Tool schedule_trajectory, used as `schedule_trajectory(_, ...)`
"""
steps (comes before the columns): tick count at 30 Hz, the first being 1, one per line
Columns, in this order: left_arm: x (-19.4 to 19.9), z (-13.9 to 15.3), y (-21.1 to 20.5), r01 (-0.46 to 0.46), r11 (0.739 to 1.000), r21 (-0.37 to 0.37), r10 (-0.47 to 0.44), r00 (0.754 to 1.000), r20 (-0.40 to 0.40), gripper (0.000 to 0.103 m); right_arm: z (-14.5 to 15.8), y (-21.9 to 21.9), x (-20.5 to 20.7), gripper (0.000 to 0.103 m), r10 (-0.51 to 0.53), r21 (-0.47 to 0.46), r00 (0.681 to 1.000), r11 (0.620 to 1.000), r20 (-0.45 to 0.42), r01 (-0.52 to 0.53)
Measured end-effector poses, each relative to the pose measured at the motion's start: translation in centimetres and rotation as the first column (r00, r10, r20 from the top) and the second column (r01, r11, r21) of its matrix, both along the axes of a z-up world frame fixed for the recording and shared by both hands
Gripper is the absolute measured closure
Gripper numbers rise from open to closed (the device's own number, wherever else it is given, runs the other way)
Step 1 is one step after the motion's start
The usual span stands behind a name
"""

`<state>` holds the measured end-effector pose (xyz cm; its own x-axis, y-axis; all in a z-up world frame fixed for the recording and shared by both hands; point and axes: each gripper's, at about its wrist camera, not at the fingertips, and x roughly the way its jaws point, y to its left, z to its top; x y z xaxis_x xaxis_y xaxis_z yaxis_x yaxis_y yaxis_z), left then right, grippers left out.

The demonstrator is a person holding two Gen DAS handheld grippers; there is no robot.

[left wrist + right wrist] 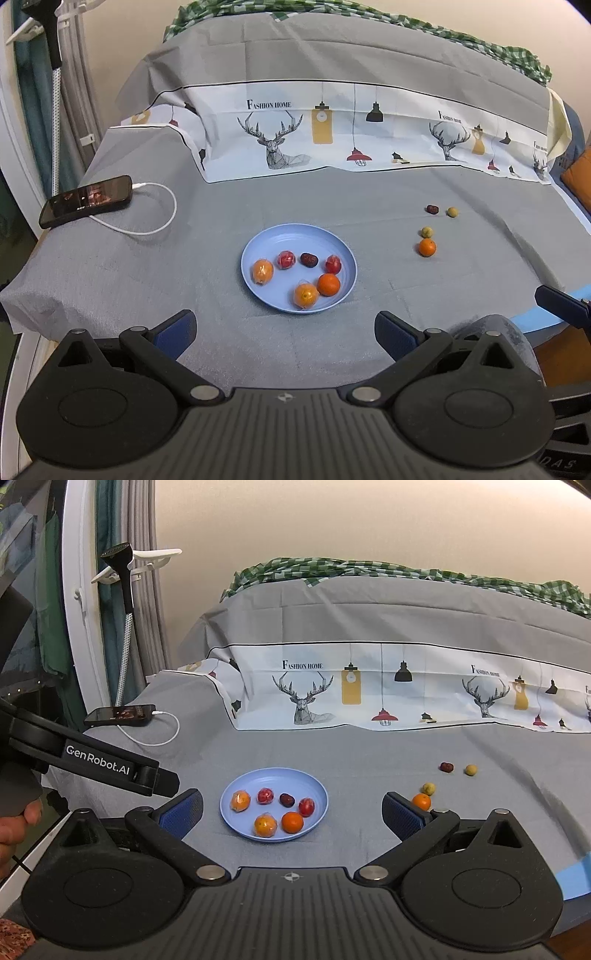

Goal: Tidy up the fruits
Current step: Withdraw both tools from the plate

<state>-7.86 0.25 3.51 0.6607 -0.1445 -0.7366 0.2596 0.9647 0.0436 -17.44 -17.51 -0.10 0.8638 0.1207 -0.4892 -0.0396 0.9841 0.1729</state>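
A light blue plate lies on the grey cloth with several fruits in it: oranges, red wrapped fruits and a dark date. To its right, loose on the cloth, lie an orange, two small yellow-green fruits and a dark red date. My left gripper is open and holds nothing, hovering short of the plate. My right gripper is also open and holds nothing, with the loose orange just beyond its right fingertip.
A black phone with a white charging cable lies at the left of the cloth. A printed sheet drapes over a raised bed at the back. The left gripper's arm and a hand show at the right wrist view's left edge.
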Motion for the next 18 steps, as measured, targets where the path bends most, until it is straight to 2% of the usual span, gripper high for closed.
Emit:
schedule_trajectory(11,0.7,-0.4,-0.3,0.001,1.0,0.02,-0.001,1.0,-0.01,0.0,-0.3,-0.2,0.4,0.001,-0.01,0.011,1.0,1.0,-0.01,0.01)
schedule_trajectory(18,2.0,-1.1,-1.2,0.005,1.0,0.028,-0.003,0.999,-0.051,0.0,-1.3,-1.4,1.4,0.001,-0.036,0.045,0.998,0.998,-0.042,0.037)
